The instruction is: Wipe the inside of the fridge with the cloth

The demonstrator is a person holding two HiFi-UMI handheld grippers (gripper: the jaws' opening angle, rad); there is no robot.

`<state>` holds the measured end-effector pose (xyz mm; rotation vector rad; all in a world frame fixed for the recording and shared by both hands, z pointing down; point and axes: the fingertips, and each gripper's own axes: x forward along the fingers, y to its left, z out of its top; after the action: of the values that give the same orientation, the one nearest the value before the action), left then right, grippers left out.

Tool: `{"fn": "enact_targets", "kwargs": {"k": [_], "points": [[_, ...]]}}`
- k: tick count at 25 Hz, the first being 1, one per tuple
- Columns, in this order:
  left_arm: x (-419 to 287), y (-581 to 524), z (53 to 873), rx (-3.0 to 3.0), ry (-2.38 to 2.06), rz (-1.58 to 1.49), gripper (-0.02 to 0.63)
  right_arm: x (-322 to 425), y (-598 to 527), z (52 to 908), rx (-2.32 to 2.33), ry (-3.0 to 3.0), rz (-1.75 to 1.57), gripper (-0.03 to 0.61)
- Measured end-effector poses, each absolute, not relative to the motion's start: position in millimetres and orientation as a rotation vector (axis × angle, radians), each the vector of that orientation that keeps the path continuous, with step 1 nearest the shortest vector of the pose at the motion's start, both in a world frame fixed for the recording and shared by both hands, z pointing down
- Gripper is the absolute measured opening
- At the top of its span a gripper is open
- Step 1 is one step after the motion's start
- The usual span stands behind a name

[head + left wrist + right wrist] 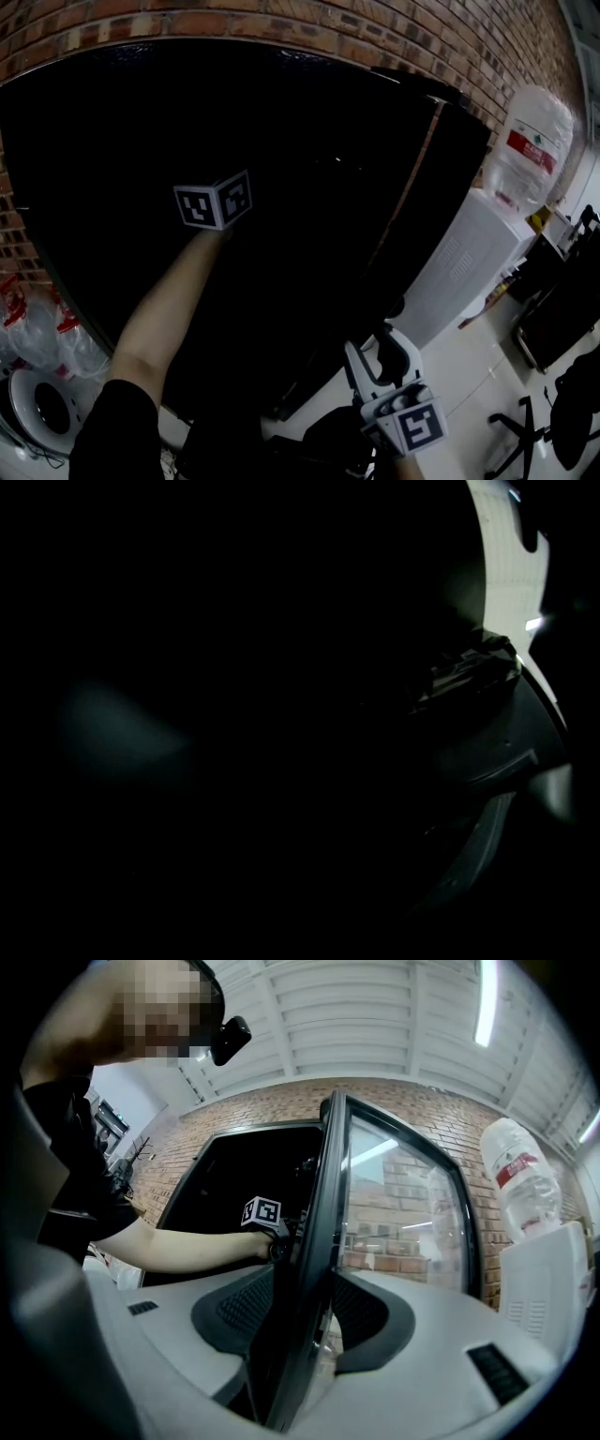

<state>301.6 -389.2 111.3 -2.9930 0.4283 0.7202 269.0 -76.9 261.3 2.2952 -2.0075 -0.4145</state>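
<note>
My left gripper (216,202) is reached into the unlit black fridge (112,112). Its jaws are closed, with a dark crumpled cloth (469,667) bunched at them. My right gripper (300,1312) is clamped on the edge of the black-framed glass door (323,1176), which stands open.

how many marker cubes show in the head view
2. One on the left tool, inside the dark fridge; the other on the right tool, low at right, clamping the fridge door. None seem hidden.
</note>
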Motion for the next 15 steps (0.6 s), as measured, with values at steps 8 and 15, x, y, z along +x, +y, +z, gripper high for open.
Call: {"fn": "enact_targets", "kwargs": {"k": [8, 15], "points": [[308.2, -412.9, 113.7, -2.974, 0.509, 0.739, 0.046, 269.3, -77.0, 261.4, 2.321, -2.017, -0.433, 0.186], [302.1, -406.8, 117.6, -2.87, 0.607, 0.663, 0.046, 270.5, -76.5, 261.1, 2.331, -2.028, -0.433, 0.176]]}}
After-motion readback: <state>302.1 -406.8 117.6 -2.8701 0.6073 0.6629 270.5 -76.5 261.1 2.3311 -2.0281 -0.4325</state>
